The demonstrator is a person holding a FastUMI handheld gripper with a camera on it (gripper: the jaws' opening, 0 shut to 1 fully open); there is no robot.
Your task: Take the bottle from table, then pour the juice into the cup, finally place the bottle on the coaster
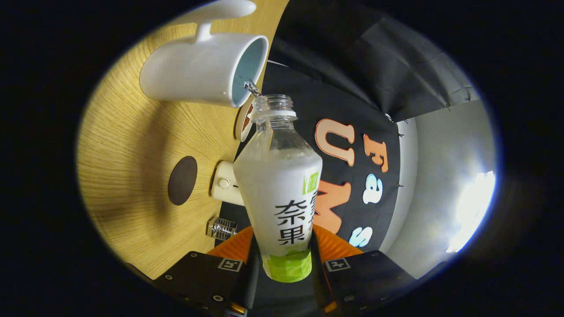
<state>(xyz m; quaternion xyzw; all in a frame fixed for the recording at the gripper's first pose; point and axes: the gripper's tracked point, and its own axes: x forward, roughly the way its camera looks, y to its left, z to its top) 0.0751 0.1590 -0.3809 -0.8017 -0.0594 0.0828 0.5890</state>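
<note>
Bottle first: we see a clear plastic bottle with a white and green label and cloudy pale juice inside, uncapped, held between the two fingers of the gripper. Both fingers press against its lower part, so the gripper is clenched on it. The whole view is rolled, and the bottle is tipped so that its open neck points at the mouth of a white ceramic cup with a pale blue inside. A thin stream of liquid bridges the bottle's lip and the cup's rim. We see the cup standing on the light wooden surface, handle turned away from the bottle.

On the same surface, nearer the fingers than the cup, lies a dark brown round coaster, bare and well apart from the cup. Just beside the bottle's shoulder we see a small cream-coloured device with a round button, and closer to the fingers a small shiny metal object that we cannot identify. A round white-rimmed item peeks out behind the bottle's neck, mostly hidden.
</note>
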